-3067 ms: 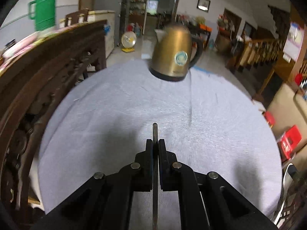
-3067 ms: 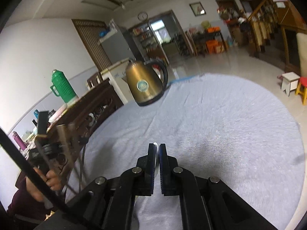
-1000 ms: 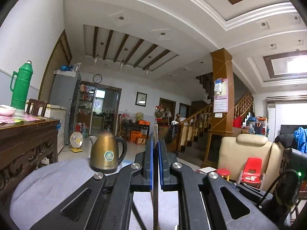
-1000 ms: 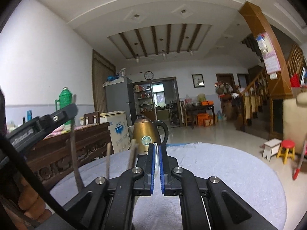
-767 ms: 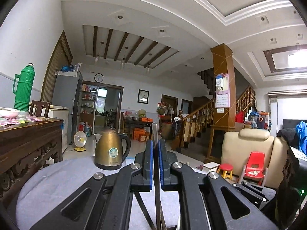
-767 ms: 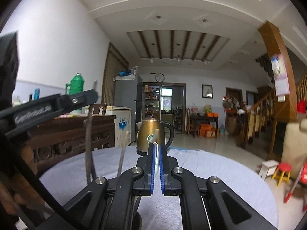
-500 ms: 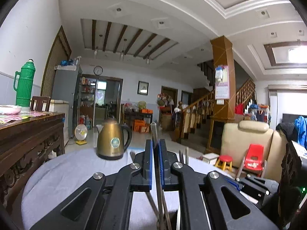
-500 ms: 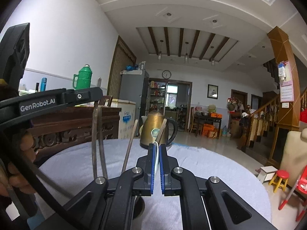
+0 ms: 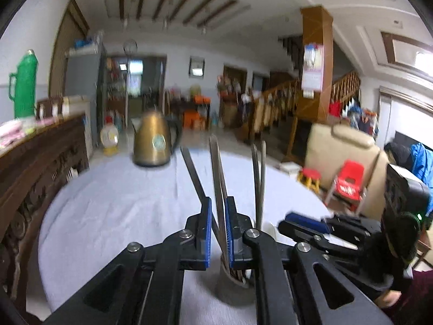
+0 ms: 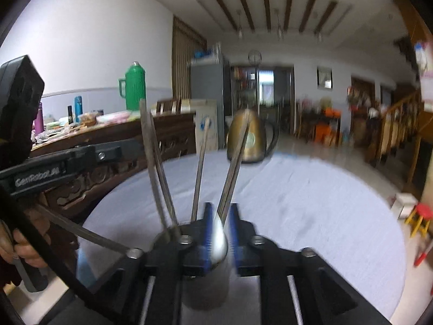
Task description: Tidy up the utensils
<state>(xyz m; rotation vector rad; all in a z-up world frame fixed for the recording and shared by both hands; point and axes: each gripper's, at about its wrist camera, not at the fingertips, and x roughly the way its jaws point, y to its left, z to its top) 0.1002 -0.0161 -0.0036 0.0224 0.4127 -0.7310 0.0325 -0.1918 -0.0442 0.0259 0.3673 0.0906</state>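
A metal utensil cup [image 9: 235, 273] stands on the round grey-clothed table [image 9: 113, 205], just below both grippers; it also shows in the right wrist view [image 10: 204, 284]. Several metal utensil handles [image 9: 216, 178] stick up from it, seen too in the right wrist view [image 10: 157, 170]. My left gripper [image 9: 217, 230] has its jaws parted a little around one handle, which stands loose between them. My right gripper [image 10: 219, 230] has its jaws parted around a silver spoon bowl [image 10: 218, 237] over the cup. The right gripper's body shows in the left wrist view [image 9: 319, 230].
A brass kettle [image 9: 154, 142] stands at the table's far side. A carved dark wooden sideboard [image 9: 32, 168] with a green thermos [image 9: 24, 84] runs along the left. A beige armchair [image 9: 343, 159] and red child's chair [image 9: 349, 181] are off to the right.
Both grippers have tilted down toward the cup and their jaws have parted slightly. More utensil handles have come into view standing in the cup.
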